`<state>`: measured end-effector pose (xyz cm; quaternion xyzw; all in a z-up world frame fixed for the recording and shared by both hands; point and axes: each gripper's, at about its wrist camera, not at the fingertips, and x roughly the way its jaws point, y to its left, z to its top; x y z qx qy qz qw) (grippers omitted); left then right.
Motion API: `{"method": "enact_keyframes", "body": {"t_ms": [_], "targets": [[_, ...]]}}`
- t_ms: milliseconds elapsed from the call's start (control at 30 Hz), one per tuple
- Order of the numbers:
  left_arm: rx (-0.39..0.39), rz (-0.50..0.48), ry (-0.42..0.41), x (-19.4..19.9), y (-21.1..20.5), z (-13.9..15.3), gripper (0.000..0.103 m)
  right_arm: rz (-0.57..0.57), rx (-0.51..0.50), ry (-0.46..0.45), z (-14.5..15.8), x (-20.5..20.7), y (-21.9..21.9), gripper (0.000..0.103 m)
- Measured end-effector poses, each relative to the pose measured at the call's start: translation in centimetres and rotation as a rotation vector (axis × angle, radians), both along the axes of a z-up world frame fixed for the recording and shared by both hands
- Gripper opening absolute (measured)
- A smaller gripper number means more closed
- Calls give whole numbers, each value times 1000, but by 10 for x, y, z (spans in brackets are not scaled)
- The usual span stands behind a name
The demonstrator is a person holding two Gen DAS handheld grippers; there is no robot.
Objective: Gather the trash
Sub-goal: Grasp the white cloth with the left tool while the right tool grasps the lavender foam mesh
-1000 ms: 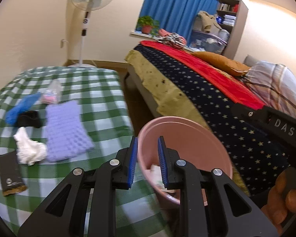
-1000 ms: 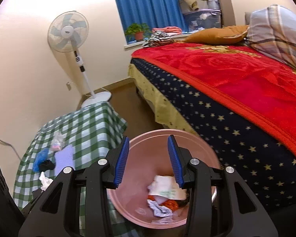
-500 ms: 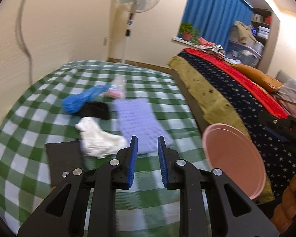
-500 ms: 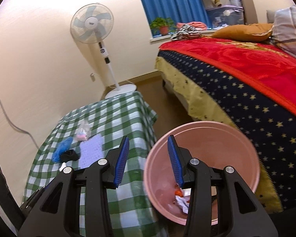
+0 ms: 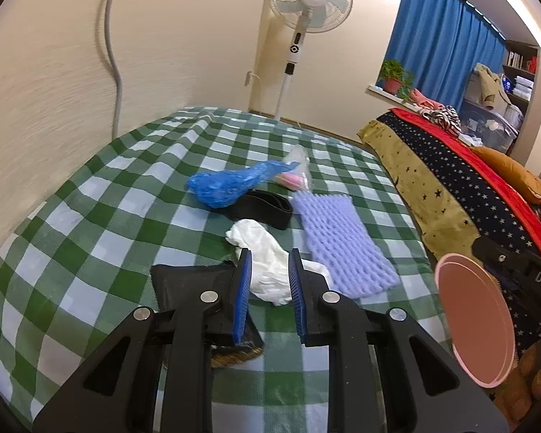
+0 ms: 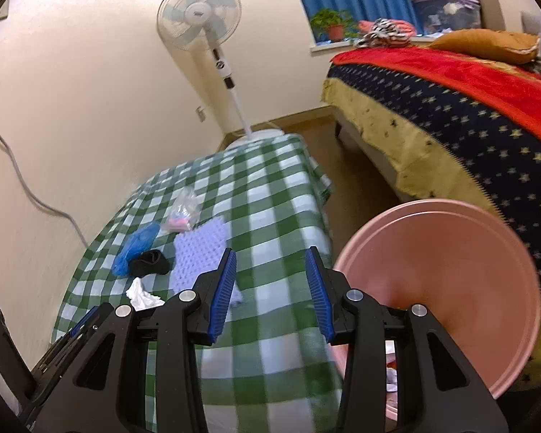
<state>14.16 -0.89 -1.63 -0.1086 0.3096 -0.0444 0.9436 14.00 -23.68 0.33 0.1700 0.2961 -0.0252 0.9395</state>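
Both tongs are empty. Left gripper, seen from its own camera, has its blue pads a narrow gap apart with nothing pinched; the gap frames a crumpled white tissue lying on the green checked table, and whether the tips touch it cannot be told. Right gripper has its pads spread wider, about half apart, over bare cloth and holding nothing.

Taking the tissue as the landmark: a flat black packet lies just left of it, partly under the left gripper's finger. A lilac foam net lies just right of it, touching or nearly touching its edge. A black band sits just beyond it, and a blue plastic bag rests beyond that, overlapping the band. A clear wrapper with something pink inside lies farthest beyond, beside the bag's tip.

A pink bin stands well to the right of the tissue, off the table edge, between table and bed. From the right camera its mouth faces the lens, and a few scraps of rubbish show at its bottom behind the gripper's right finger.

A white fan stands far beyond the tissue by the wall; blue curtains hang far to the right.
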Motion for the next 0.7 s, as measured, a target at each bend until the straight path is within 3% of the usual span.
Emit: {"method": "enact_keyframes", "body": {"t_ms": [300, 500, 600, 633, 700], "targets": [[-13, 27, 1, 11, 12, -6, 21, 78, -1, 51, -26, 35, 24, 41], [-45, -11, 27, 23, 10, -10, 21, 116, -5, 124, -45, 56, 34, 41], [-48, -36, 66, 31, 3, -14, 28, 151, -27, 171, -51, 63, 43, 41], [-43, -41, 81, 33, 1, -16, 31, 165, -32, 177, -52, 64, 45, 37], [-44, -54, 112, 38, -2, -20, 31, 187, -37, 183, -53, 66, 48, 22]]}}
